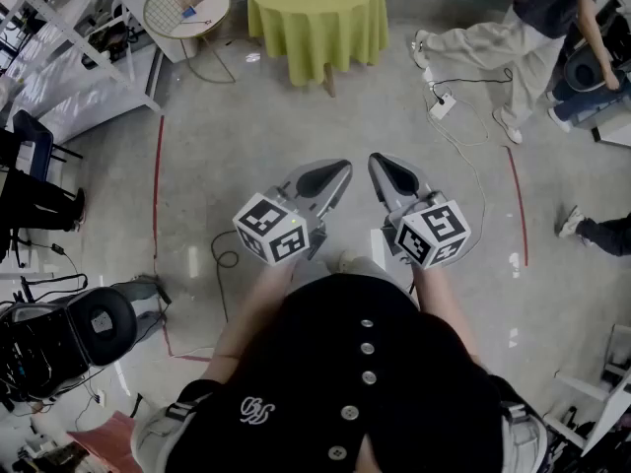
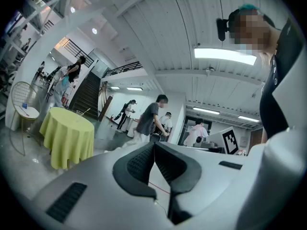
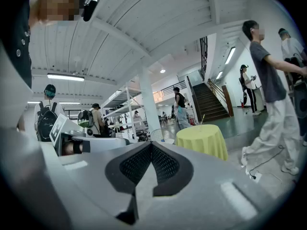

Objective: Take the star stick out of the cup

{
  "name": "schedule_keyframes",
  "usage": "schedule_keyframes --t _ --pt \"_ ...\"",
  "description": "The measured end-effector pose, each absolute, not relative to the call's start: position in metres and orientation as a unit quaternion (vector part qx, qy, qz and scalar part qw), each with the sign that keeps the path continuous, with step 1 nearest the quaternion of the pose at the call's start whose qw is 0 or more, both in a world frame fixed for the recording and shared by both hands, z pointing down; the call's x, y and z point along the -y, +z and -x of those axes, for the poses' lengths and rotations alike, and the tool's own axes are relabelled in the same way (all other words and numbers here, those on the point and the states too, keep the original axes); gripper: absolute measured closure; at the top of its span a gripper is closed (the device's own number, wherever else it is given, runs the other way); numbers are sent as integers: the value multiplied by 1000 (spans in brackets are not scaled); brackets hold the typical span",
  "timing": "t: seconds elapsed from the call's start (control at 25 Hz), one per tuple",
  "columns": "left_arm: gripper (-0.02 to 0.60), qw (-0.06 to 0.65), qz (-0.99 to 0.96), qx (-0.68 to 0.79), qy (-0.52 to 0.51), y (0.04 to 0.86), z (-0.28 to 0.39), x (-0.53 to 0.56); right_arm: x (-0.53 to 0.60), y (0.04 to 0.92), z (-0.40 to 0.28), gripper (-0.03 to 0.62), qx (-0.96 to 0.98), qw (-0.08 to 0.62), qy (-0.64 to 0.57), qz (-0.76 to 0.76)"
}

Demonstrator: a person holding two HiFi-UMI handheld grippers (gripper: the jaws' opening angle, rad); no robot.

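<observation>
Hovering far from the cup [image 3: 198, 124], left gripper [image 2: 153, 146] and right gripper [image 3: 151, 146] are sitting pressed together, empty. The stick [image 3: 202, 119] is looking thin and light; I'd pinch its top.

left tongs [image 1: 333, 177] and right tongs [image 1: 385, 171] point toward a green-clothed table [image 1: 315, 37].

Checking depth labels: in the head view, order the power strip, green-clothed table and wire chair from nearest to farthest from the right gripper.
From the right gripper:
1. Power strip, on the floor ahead, slightly to the right.
2. Green-clothed table, ahead, slightly to the left.
3. Wire chair, far ahead-left, beyond the table's left side.
</observation>
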State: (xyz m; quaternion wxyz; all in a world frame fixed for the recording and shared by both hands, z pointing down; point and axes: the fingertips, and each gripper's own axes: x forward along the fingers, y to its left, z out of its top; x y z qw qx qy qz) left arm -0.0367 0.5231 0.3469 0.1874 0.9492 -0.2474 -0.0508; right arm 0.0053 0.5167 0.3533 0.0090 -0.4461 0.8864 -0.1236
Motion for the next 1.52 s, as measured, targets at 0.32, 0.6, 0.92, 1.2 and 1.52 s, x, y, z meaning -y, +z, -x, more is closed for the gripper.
schedule_keyframes --t 0.32,0.6,0.92,1.2,1.52 --pt "569 186 -949 245 -61 348 29 -520 -512 359 -16 591 -883 19 -131 451" --pt "569 187 -948 250 -63 348 27 -524 -516 359 -13 591 -887 22 -133 441" --pt "569 187 -946 256 -70 347 28 -526 -522 357 -9 591 -899 28 -122 421" --pt "569 185 -947 258 -45 354 10 -524 -514 350 -23 591 -910 7 -107 401" --pt "569 180 -946 260 -73 344 -12 -515 -506 363 -47 591 -901 9 -134 413"
